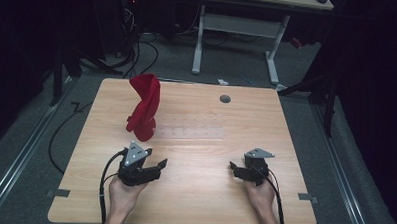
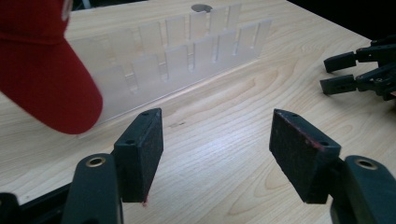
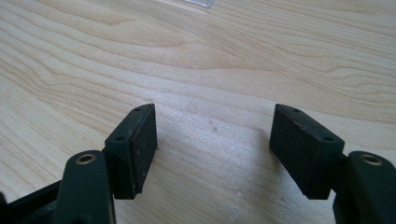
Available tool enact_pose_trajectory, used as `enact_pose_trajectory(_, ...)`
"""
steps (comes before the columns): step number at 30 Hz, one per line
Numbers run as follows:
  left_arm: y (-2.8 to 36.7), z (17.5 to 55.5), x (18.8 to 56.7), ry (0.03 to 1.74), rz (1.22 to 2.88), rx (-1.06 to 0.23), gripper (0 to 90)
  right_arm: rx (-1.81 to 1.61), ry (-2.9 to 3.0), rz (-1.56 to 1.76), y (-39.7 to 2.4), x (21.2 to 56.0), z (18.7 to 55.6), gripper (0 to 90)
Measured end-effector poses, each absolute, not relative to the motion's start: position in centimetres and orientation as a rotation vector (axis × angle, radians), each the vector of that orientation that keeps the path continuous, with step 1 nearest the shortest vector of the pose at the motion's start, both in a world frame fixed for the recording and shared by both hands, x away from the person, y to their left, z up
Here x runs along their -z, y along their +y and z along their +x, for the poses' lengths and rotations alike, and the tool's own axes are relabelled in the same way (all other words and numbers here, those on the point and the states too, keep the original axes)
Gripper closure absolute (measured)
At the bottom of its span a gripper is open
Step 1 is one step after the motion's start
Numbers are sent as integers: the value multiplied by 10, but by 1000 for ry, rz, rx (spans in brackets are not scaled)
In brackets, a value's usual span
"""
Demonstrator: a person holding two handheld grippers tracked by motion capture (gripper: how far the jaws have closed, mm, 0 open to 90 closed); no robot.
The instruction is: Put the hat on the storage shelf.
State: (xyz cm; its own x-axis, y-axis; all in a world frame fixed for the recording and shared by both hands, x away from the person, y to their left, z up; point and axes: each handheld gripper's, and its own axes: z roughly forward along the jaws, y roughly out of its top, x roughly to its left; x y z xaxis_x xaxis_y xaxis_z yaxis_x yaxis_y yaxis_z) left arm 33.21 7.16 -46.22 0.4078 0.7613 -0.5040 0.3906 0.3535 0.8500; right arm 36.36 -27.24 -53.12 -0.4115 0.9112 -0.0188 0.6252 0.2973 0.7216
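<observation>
My left gripper (image 2: 215, 144) sits nearest the lens, jaws spread wide with bare wood between the pads, holding nothing. My right gripper (image 3: 212, 140) is likewise wide and empty, low over the tabletop (image 3: 196, 56). From the high view, both rest near the front edge, well apart from each other, left gripper (image 1: 157, 165) angled toward the middle. Red cloth (image 1: 144, 107) stands in a twisted upright bundle on the left half of the tabletop, beyond the left gripper, not touching it. Clear plastic rack (image 2: 187, 56) with slotted dividers lies just beside the cloth (image 2: 42, 70), toward the middle. Small grey disc (image 1: 225, 99) near the far edge.
</observation>
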Motion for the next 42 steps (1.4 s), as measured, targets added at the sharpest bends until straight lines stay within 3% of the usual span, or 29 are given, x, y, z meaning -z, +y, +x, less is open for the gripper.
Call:
enact_pose_trajectory(26,43,335,484,1207,1365,-258,328,-899,2143,1372,-272,531,363,322)
enact_pose_trajectory(42,26,353,518,1238,1431,-304,318,-898,2141,1374,-272,531,364,323)
